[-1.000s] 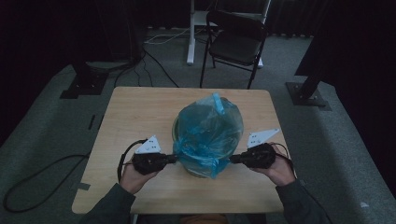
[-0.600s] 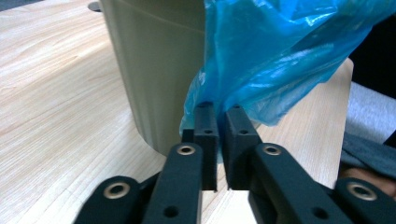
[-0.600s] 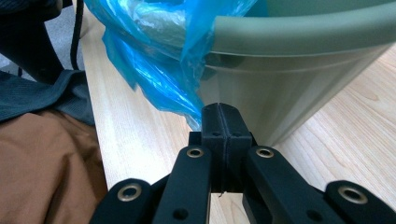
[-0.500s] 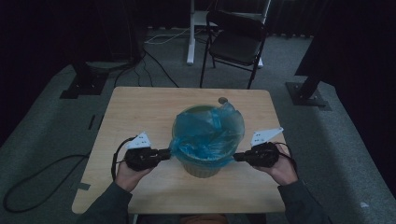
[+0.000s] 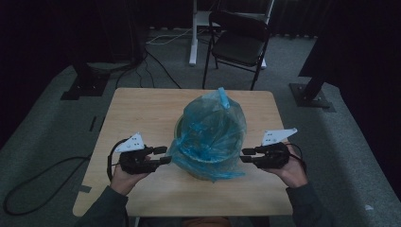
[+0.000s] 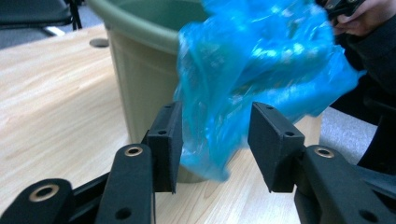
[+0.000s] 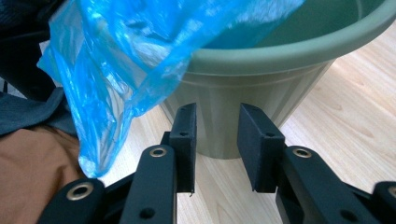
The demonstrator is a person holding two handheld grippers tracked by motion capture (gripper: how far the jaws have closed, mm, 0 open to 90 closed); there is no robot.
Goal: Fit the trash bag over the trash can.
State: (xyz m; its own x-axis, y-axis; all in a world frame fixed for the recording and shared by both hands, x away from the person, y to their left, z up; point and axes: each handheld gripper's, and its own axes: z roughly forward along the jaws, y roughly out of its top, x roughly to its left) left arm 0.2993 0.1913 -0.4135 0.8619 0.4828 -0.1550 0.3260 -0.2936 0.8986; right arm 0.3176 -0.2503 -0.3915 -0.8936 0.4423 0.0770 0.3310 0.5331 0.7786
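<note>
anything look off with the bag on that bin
Yes. The blue bag is not seated: it billows up over the green bin and droops down the near side instead of folding evenly round the rim.

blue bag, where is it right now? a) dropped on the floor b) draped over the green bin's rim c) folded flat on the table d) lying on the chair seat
b: the blue bag hangs over the rim of the green bin on the table.
</note>
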